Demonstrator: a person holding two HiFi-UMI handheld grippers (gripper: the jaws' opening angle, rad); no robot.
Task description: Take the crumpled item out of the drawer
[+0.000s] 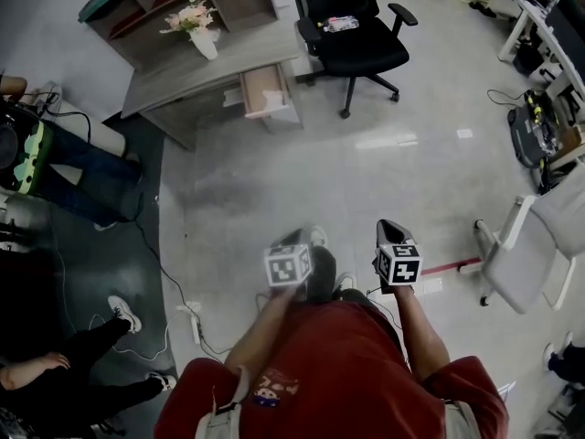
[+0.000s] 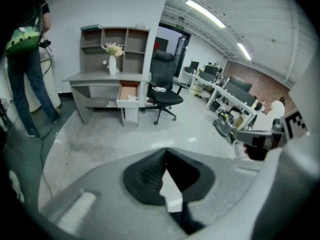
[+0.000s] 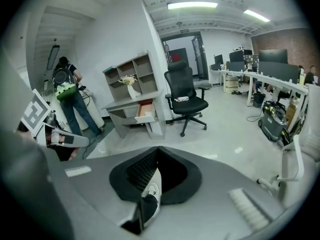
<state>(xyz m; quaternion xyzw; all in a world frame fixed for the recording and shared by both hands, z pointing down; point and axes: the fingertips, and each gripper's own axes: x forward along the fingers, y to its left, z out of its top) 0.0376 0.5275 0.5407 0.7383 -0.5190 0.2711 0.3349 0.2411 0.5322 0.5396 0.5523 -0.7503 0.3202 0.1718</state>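
Left tool point(image 2: 166, 152) and right tool point(image 3: 158, 150) both have jaws pressed together, empty, carried low, likely because the open drawer point(image 1: 265, 88) holding the pale crumpled item point(image 1: 272, 101) is far off at the right end of the worktop point(image 1: 196, 67).

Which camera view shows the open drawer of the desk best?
The head view: it looks down into the drawer, so its inside shows, with a pale thing near the front. In the left gripper view the drawer is far off and small. The right gripper view shows it from the side, equally small.
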